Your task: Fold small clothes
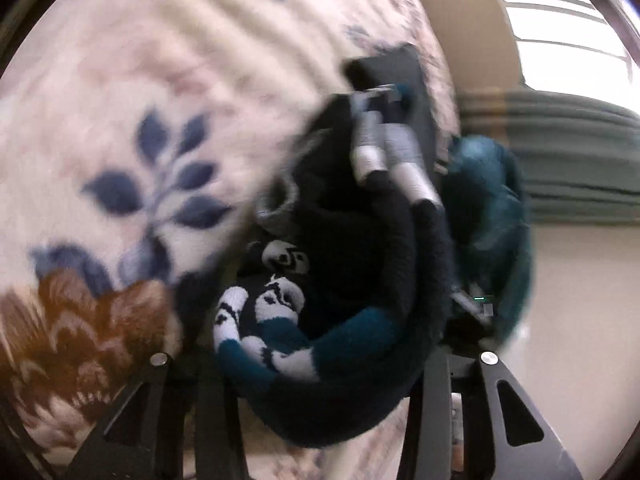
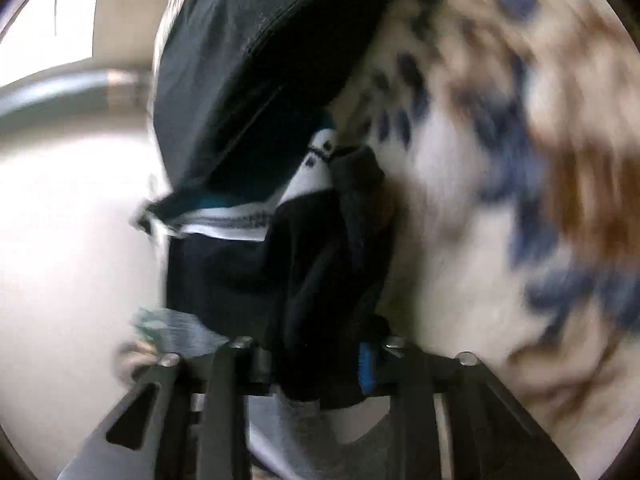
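No text, label, brand or number can be read in either view; the sock's (image 1: pixel 276 304) white figures are pattern only.

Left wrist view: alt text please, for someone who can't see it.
A bundle of dark, teal and white patterned socks sits between the fingers of the left gripper, above a cream blanket with blue leaves. The right gripper, blurred, reaches in from above.

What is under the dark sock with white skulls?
Under the skull sock lies the flowered blanket. Beside it, dark clothes are bunched. What the sock itself covers is hidden, and the blur hides details.
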Motion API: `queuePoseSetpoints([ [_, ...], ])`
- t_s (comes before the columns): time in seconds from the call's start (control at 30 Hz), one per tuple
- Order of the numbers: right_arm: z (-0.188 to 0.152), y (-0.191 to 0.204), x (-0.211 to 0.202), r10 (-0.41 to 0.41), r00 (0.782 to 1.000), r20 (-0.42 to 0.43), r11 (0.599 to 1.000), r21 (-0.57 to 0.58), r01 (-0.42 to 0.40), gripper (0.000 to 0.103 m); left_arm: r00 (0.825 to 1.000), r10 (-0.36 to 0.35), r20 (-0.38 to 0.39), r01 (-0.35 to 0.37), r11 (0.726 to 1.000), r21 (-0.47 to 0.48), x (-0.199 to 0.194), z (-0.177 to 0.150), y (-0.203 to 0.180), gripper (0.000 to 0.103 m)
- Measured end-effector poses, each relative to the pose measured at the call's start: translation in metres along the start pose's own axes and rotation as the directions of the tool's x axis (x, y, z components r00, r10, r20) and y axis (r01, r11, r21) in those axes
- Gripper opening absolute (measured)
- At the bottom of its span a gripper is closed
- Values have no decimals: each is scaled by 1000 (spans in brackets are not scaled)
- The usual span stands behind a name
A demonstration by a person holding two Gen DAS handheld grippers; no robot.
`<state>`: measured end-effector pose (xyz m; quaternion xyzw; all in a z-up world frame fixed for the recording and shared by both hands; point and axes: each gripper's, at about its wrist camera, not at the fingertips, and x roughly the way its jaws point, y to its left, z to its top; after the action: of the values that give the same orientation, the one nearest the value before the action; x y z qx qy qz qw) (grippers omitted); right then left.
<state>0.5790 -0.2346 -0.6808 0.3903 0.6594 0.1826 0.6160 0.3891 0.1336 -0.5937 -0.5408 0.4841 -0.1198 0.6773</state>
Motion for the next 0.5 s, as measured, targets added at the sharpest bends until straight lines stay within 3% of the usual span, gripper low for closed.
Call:
queuePoseSetpoints([
  [0.13,-61,7,-29,36,996,80,997,68,-42,23,998,16,-66,-6,990,143,-31,28,-28,38],
  [0.23,-140,6,-37,-41,993,115,990,136,25,22,986,73,-152,-47,984,170,-28,57,-23,40],
  [0.3,-182,-5,-27,-32,995,99,974,228,9,23,968,151,-202,-117,979,167,-15,70,-4,57],
  [0.33,-195,-9,-17,-22,996,81,967,254,0,26,959,180,-219,-149,977,152,-10,69,5,65],
  [0.4,-211,-13,1,-59,998,17,966,254,53,37,955,195,-225,-173,978,113,-13,65,19,65],
  [0.47,-214,-14,-10,-111,993,41,968,231,98,37,963,188,-192,-168,979,113,-25,56,17,65],
  [0.5,-213,-11,-25,-134,987,84,972,205,114,41,962,217,-163,-196,971,134,-33,49,13,65],
])
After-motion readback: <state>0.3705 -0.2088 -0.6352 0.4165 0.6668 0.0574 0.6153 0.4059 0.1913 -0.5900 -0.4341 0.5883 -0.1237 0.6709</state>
